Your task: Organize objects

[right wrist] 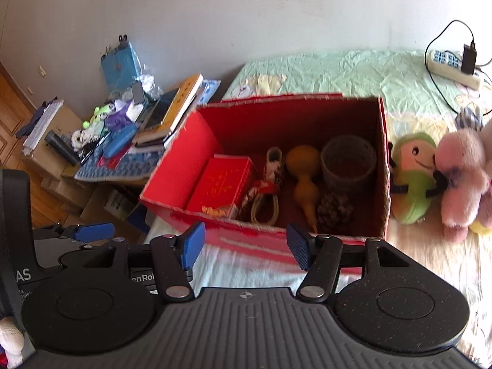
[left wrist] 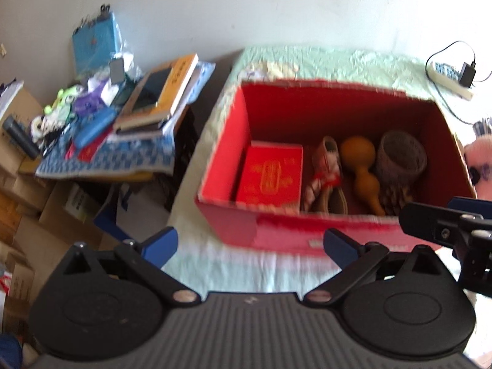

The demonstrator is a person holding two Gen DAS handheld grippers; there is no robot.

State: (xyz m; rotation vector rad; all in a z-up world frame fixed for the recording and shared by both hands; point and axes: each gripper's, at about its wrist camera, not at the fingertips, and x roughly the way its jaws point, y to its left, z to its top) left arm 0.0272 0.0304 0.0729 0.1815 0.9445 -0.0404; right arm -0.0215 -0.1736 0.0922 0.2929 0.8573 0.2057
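Observation:
An open red cardboard box [left wrist: 227, 215] [right wrist: 178, 166] sits on the bed. Inside lie a small red box [left wrist: 270, 176] [right wrist: 223, 183], a striped cloth bundle [left wrist: 324, 169] [right wrist: 272, 178], a tan gourd [left wrist: 361, 166] [right wrist: 303, 178], a grey mesh cup [left wrist: 401, 156] [right wrist: 349, 161] and a pine cone [right wrist: 333, 209]. My left gripper [left wrist: 250, 244] is open and empty just before the box's near wall. My right gripper [right wrist: 246, 246] is open and empty too, near the same wall. A green plush [right wrist: 412, 178] and a pink plush [right wrist: 461, 169] lie right of the box.
A cluttered side table [right wrist: 123, 166] with books [left wrist: 163, 92], a blue box [left wrist: 95, 43] and small items stands left of the bed. Cardboard cartons [left wrist: 27, 184] are stacked below it. A power strip with charger [right wrist: 455, 64] lies at the bed's far right. The wall is behind.

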